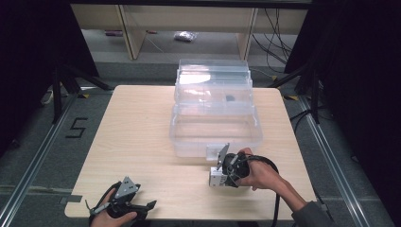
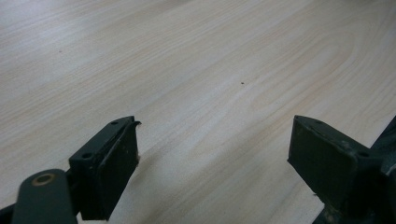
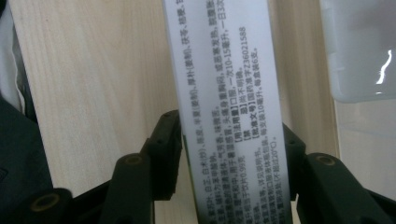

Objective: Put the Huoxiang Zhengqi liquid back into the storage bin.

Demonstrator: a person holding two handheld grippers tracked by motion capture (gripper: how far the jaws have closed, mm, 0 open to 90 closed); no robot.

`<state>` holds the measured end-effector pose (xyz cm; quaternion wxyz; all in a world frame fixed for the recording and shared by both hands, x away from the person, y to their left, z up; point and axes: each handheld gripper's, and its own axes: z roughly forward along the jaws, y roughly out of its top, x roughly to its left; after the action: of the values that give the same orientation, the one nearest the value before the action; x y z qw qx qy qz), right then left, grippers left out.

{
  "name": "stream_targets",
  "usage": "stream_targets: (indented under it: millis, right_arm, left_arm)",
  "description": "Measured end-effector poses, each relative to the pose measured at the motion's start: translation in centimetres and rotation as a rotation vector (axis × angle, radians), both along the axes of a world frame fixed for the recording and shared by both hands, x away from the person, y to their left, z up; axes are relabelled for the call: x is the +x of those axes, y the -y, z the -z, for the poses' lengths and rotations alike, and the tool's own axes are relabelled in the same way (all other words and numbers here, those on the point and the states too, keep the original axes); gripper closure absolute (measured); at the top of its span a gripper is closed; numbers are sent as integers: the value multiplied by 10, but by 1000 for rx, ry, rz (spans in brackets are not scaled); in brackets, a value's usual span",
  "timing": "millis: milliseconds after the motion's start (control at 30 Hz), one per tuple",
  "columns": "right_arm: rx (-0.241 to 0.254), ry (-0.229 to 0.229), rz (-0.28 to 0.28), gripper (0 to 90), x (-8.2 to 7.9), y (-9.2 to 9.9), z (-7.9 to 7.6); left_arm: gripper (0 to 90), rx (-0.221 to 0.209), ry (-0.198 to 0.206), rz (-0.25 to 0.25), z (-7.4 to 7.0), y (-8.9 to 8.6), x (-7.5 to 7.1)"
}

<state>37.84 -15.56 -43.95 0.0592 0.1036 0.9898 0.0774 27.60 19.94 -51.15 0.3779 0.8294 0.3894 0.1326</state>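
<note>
The right gripper [image 1: 218,178] has its jaws closed on a white box [image 3: 231,112] printed with small text, low over the table [image 1: 142,137] just in front of the clear bin [image 1: 215,130]. The step looks like carrying; next probably lifting it over the bin's front wall. The left gripper [image 2: 212,158] rests wide open and empty, well left of the bin.
</note>
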Motion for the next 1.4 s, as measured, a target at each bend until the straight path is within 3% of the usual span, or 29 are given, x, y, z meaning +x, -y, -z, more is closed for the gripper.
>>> stream_targets:
  millis: [200,233,267,300,500,600,867,900,933,967,1133,1167,1400]
  right_arm:
    - [-10,-22,-39,599,2,-1,1]
    - [-3,-21,-104,611,6,-1,2]
    - [-3,-21,-104,611,6,-1,2]
    - [-17,-46,-28,618,1,-2,0]
    - [-25,-64,-26,650,5,0,-2]
    - [-10,-55,-66,651,6,2,-4]
    - [2,-79,-66,650,1,3,-21]
    - [1,-56,-116,651,5,5,-25]
    - [1,-56,-116,651,5,5,-25]
    - [-3,-62,-80,650,3,6,-27]
    - [4,-60,-69,650,2,10,-39]
    - [24,-72,-47,650,0,11,-43]
    - [35,-59,-62,650,2,13,-55]
  left_arm:
    - [154,3,0,7,0,0,0]
    - [154,-1,0,3,1,1,-1]
    - [154,-1,0,3,1,1,-1]
    - [154,10,3,-1,0,1,0]
    - [154,1,-4,-2,1,1,0]
    - [154,0,2,3,1,1,0]
    - [154,3,-3,0,0,0,0]
    - [154,3,-2,5,0,0,0]
    - [154,3,-2,5,0,0,0]
    - [154,1,-2,5,0,0,0]
    - [154,1,0,5,0,1,0]
    - [154,3,-2,6,0,0,0]
    - [154,6,0,3,-1,0,0]
